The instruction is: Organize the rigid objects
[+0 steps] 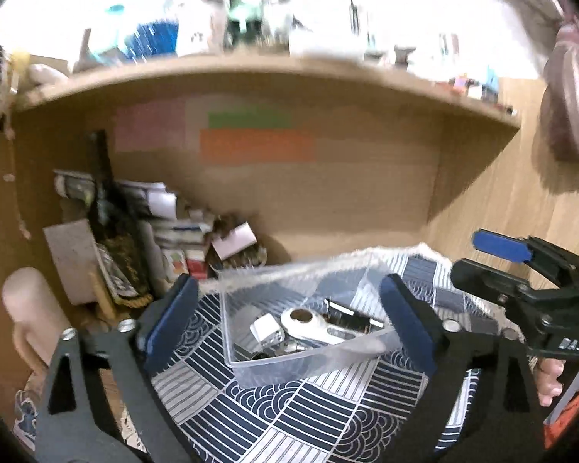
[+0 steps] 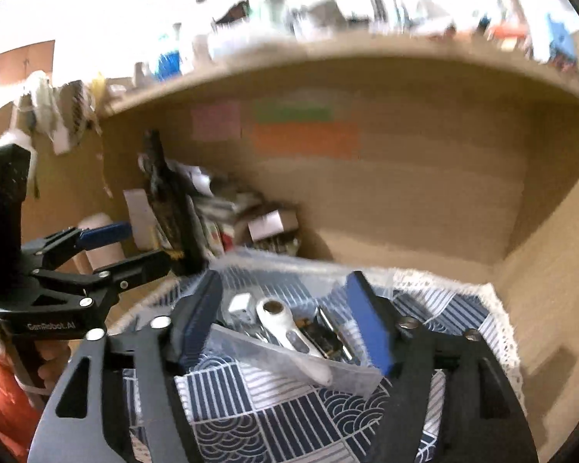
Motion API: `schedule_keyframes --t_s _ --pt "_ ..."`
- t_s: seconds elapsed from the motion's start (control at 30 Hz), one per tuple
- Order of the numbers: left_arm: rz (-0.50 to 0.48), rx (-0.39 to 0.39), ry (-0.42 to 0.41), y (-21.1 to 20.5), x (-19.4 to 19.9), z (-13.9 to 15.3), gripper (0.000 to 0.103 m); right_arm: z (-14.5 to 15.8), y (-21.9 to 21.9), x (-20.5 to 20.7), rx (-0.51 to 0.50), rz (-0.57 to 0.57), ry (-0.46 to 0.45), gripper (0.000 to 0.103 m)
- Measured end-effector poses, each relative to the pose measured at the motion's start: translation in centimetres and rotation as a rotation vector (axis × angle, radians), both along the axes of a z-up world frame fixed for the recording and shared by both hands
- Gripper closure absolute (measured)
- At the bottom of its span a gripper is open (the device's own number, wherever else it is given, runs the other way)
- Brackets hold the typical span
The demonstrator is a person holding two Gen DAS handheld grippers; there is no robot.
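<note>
Clear plastic forms the storage box [image 1: 305,328], which is sitting on a navy-and-white patterned cloth [image 1: 274,416] covering the worktop, below a wooden shelf [image 1: 251,77] crowded with blurred items. Inside the box, a white handled tool with a round opening [image 1: 312,326], a small white block, possibly a charger [image 1: 266,330], and a dark metallic item [image 1: 351,314] are lying together, so the rigid objects appear already gathered into one container. The left gripper [image 1: 289,314] is hanging with its jaws spread wide on either side of the box, holding nothing. The right gripper [image 2: 285,318] is likewise standing wide, its blue pads [image 2: 366,328] flanking the box contents without touching them. Judging from this placement, both are hovering clear so the box stays undisturbed. Books and cartons [image 1: 181,231] are stacked against the back panel, apart from the box.
</note>
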State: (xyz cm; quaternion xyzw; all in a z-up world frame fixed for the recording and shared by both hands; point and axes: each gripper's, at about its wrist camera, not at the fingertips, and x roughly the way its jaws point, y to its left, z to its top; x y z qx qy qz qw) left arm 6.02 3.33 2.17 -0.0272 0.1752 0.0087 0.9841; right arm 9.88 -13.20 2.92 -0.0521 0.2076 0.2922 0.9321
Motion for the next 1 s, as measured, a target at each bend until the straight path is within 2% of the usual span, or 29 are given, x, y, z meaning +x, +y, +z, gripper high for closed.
schedule_keyframes --t_s 0.17,0.23,0.57,1.0 --pt "0.008 -0.011 -0.055 -0.2 -2.7 1.1 0.000 1.6 -0.6 -3.2 0.051 -0.020 -0.082 0.005" --pt "0.005 -0.014 -0.062 -0.3 -3.3 1.1 0.000 1.8 -0.8 -4.2 0.067 -0.032 -0.103 0.000" --pt "-0.003 -0.011 -0.078 -0.8 -5.3 0.7 0.000 1.4 -1.7 -6.4 0.092 -0.057 -0.117 0.000" --pt "-0.009 -0.004 -0.084 -1.3 -5.7 0.5 0.000 1.2 -2.1 -6.9 0.103 -0.059 -0.108 0.000"
